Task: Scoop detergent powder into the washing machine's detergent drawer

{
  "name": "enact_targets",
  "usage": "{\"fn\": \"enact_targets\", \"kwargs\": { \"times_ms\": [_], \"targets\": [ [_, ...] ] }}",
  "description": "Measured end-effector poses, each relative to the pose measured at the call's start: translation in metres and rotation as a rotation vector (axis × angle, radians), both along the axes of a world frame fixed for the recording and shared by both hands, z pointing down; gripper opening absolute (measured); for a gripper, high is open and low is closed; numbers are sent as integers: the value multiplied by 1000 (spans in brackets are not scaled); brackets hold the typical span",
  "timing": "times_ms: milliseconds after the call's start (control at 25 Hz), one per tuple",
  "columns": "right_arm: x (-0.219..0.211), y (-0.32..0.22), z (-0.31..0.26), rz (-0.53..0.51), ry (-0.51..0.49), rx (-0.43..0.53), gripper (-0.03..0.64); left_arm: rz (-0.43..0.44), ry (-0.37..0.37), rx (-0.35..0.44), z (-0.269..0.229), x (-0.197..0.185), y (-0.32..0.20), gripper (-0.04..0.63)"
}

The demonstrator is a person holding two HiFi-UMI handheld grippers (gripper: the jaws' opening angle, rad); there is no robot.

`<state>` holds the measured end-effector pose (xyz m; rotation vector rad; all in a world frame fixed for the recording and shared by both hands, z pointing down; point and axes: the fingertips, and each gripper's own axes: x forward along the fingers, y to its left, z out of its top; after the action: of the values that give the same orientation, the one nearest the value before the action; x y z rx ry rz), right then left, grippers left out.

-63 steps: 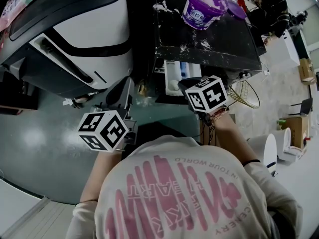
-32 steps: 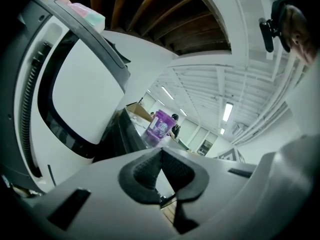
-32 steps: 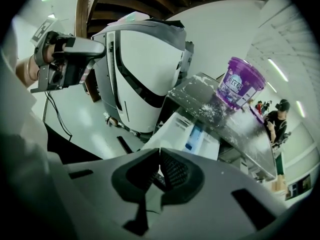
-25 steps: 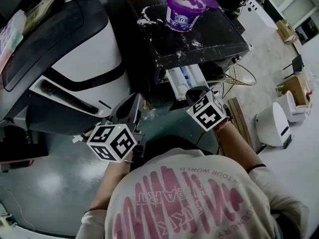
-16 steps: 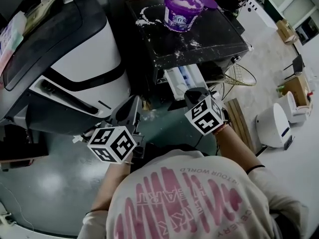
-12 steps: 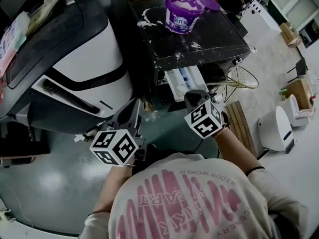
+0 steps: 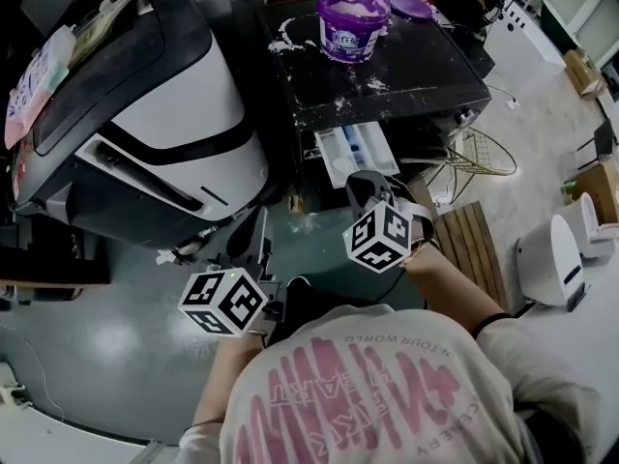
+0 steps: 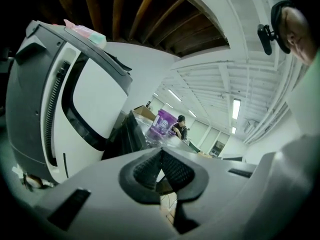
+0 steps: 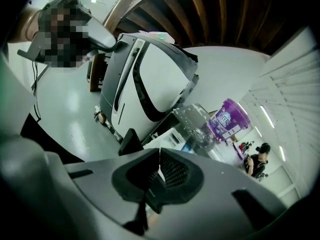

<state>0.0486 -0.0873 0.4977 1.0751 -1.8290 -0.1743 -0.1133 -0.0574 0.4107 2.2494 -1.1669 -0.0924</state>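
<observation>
Hovering right gripper (image 7: 365,187), jaws together, near drawer (image 7: 350,149) edge.

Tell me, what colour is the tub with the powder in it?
The tub is purple; the head view shows it best.

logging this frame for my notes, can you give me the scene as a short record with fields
machine top: black, white powder spilled on it
detergent tub: purple, open, white powder inside, standing on the machine top
lid: purple, lying beside the detergent tub
detergent drawer: pulled out below the machine top, compartments showing
left hand-held gripper: jaws together, nothing between them
right hand-held gripper: jaws together, nothing seen between them, held near the detergent drawer
</observation>
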Motion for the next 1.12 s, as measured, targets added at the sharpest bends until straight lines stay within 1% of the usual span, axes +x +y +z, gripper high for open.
{"fn": "enact_targets", "kwargs": {
  "times_ms": [280,520,720,1000,1120],
  "targets": [
    [4,6,1,-95,104,63,5,-68,-17,24,-12,-1,22,3],
    [2,10,2,-168,157,80,5,-120,-22,48,-22,-6,33,3],
    [0,12,3,-211,215,83,5,-149,-22,49,-24,-10,41,3],
    [2,12,-9,-230,231,121,5,-172,-22,73,-34,-7,50,3],
    [4,13,-16,-208,186,128,5,-175,-27,80,-36,-5,55,3]
  ]
}}
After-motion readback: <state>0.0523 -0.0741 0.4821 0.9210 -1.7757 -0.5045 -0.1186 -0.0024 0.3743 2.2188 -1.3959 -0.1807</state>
